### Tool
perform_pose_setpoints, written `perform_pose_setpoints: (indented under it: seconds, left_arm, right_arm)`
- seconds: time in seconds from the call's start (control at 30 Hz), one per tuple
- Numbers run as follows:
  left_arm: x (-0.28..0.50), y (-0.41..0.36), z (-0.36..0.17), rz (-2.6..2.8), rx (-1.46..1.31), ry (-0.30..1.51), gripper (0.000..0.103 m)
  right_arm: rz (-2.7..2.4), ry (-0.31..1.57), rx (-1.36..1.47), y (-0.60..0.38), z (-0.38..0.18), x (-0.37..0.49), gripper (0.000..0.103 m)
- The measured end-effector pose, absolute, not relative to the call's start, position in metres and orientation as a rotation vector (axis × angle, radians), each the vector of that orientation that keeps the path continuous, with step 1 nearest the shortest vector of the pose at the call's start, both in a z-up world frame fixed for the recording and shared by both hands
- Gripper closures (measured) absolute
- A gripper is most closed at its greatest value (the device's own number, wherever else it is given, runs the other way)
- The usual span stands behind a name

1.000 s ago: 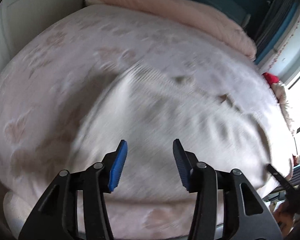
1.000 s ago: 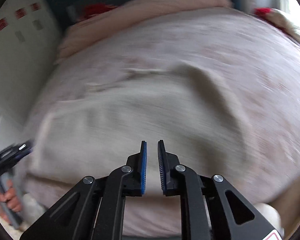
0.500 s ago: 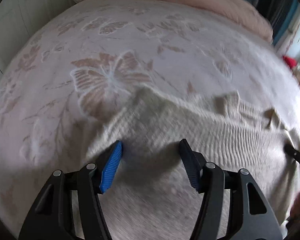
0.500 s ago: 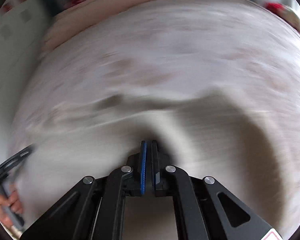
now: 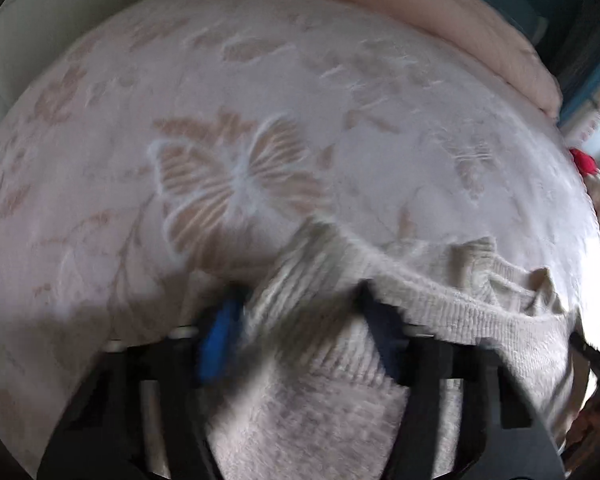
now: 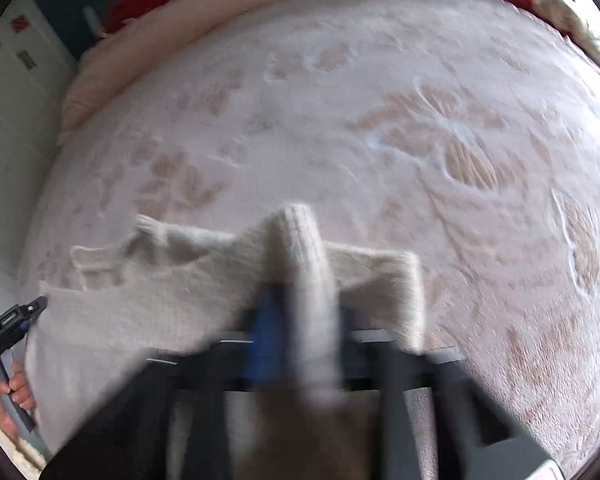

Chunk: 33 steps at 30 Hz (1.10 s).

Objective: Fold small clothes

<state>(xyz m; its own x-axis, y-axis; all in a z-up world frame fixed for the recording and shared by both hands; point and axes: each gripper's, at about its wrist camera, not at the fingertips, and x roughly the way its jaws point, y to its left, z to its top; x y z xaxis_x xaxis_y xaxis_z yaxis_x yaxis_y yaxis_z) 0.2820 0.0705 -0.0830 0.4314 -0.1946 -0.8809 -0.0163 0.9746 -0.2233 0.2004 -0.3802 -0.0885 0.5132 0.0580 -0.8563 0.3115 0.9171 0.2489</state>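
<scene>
Pale pink bedding with raised butterfly and leaf patterns covers the bed (image 5: 260,80), and a rolled peach blanket (image 5: 440,12) runs along its far edge, with something red near the far corner by the window. On the near part of the bed lies the one garment in play, a small cream knitted sweater (image 5: 460,304); in the right wrist view it spreads across the near side, its upper hem rumpled and uneven (image 6: 172,280).

Both tools are on it. The left gripper (image 5: 300,336) has just been closing, and a bunched ridge of ribbed knit stands between its blue pads; the blur leaves it unclear whether they are already pressing on the cloth. The right gripper (image 6: 304,320) is nearly closed and pinches a raised fold of the knit, which stands up as a narrow peak from between its jaws. At the near left edge of the right wrist view a person's hand (image 6: 8,392) holds the other tool's handle.

As for progress, I would judge the work barely begun. The sweater looks roughly spread out, with a flap at its right end that may be a sleeve or a turned edge, but no tidy fold shows. What seems left is to lift the two pinched points together, carry that side over, lay it flat, then repeat until the piece is compact.
</scene>
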Motion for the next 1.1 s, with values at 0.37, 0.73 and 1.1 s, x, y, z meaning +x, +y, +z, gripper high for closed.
perform_pose_setpoints:
  seconds: [0.37, 0.73, 1.1]
  left_arm:
    - [0.302, 0.107, -0.082, 0.031, -0.320, 1.143, 0.099]
    - [0.292, 0.059, -0.066, -0.140, -0.178, 1.153, 0.039]
    - [0.328, 0.070, -0.070, -0.065, -0.165, 1.114, 0.094]
  right_arm:
    - [-0.242, 1.012, 0.463, -0.415, -0.102, 0.200, 0.084]
    - [-0.223, 0.995, 0.468, -0.404, -0.085, 0.190, 0.056]
    - [-0.225, 0.964, 0.474, -0.412, -0.093, 0.216, 0.095]
